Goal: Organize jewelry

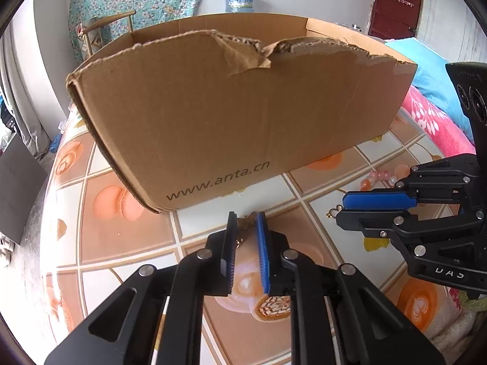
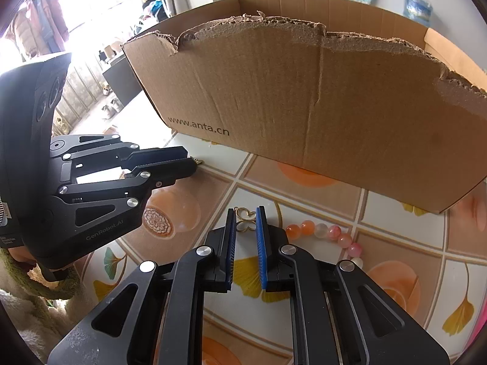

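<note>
My left gripper (image 1: 246,217) is low in the left wrist view, its pads closed on a small gold ornament (image 1: 244,222) with a short chain hanging below it. In the right wrist view that same gripper (image 2: 190,159) points right, with a gold bit at its tip. My right gripper (image 2: 246,213) is shut on a gold clover-shaped ornament (image 2: 250,217) just above the tablecloth; from the left wrist view this gripper (image 1: 341,210) enters at the right with the clover (image 1: 333,211) at its tip. A pink and orange bead bracelet (image 2: 325,234) lies on the cloth right of it.
A large torn cardboard box (image 1: 243,121) printed "www.anta.cn" stands close behind both grippers, its inside hidden. The table (image 2: 395,243) wears a glossy tile-pattern cloth. Pink and blue bedding (image 1: 435,115) lies at the right; a chair and a water jug stand behind.
</note>
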The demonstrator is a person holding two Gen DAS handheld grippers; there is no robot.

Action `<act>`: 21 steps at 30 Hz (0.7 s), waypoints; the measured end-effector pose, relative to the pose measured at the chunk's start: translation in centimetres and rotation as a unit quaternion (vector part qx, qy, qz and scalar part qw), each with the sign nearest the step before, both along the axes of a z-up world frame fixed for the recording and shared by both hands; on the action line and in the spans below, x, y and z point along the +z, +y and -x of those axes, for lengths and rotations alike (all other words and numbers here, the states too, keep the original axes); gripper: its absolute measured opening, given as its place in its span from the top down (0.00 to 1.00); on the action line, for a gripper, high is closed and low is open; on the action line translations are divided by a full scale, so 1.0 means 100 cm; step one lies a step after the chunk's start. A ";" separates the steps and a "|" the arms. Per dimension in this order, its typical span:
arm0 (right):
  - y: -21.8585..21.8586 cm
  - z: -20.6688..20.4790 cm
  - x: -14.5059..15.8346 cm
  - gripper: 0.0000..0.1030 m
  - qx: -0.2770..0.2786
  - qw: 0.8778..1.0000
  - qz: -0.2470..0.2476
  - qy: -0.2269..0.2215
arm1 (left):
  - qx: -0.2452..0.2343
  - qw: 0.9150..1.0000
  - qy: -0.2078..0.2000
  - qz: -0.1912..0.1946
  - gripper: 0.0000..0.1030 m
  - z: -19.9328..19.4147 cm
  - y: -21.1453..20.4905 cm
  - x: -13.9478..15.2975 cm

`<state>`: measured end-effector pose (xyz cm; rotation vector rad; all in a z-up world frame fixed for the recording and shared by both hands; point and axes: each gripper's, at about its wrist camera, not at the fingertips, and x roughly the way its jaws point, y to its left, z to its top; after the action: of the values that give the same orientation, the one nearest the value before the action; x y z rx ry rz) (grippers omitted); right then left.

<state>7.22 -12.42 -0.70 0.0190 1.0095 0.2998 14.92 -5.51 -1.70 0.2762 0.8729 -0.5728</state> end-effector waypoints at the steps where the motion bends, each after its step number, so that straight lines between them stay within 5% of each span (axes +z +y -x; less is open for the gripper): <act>1: 0.000 0.000 0.000 0.89 0.000 1.000 0.000 0.000 | -0.001 1.000 -0.002 -0.003 0.88 0.000 -0.001 0.000; 21: -0.001 -0.002 0.001 0.89 -0.001 1.000 -0.004 0.000 | -0.002 1.000 -0.012 -0.007 0.92 -0.001 -0.007 0.003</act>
<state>7.44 -12.51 -0.63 0.0273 1.0081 0.3026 14.99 -6.19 -1.43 0.2966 0.8532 -0.5670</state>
